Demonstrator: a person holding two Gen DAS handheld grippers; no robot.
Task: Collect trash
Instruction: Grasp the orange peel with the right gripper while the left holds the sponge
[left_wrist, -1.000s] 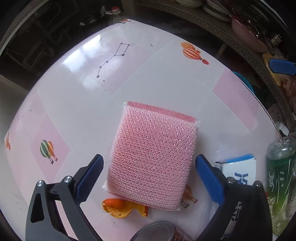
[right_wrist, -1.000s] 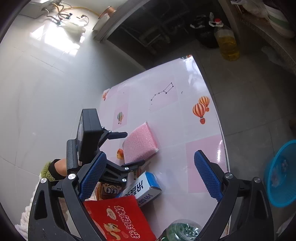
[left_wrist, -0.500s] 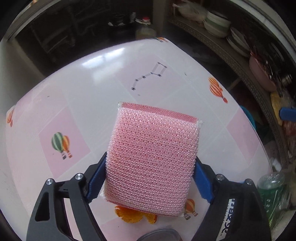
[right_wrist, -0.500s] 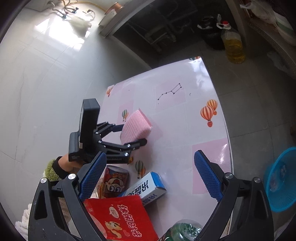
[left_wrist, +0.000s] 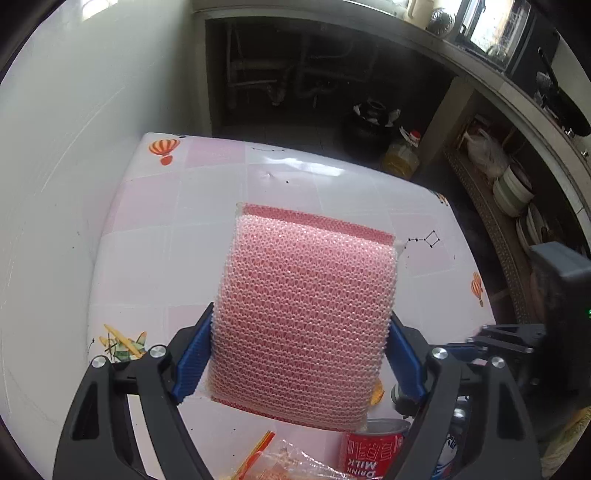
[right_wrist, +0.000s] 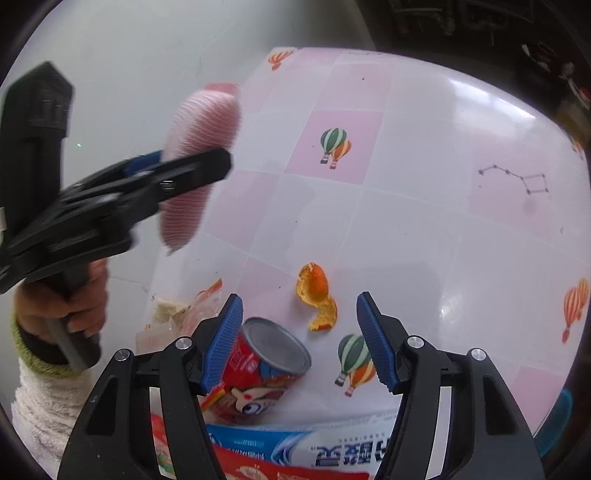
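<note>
My left gripper (left_wrist: 299, 350) is shut on a pink mesh sponge (left_wrist: 303, 317) and holds it up above the pink-checked table (left_wrist: 155, 258). The right wrist view shows that same left gripper (right_wrist: 177, 166) with the sponge (right_wrist: 201, 122) at the upper left, in a person's hand (right_wrist: 62, 302). My right gripper (right_wrist: 299, 306) hangs low over the table with its jaws closing and nothing pressed between the pads. A red milk can (right_wrist: 273, 354) lies against its left finger. An orange peel (right_wrist: 317, 295) lies just beyond the fingertips.
A blue-and-white box (right_wrist: 295, 448), a red packet (right_wrist: 280, 472) and a clear plastic wrapper (right_wrist: 177, 314) lie at the table's near edge. A blue basket (right_wrist: 554, 421) sits off the table's right side. White wall runs along the left. An oil bottle (left_wrist: 400, 155) stands on the floor beyond.
The left gripper closed on the sponge, lifted it off the table and rolled. The right gripper swung down close over the can and peel, and its jaws have narrowed.
</note>
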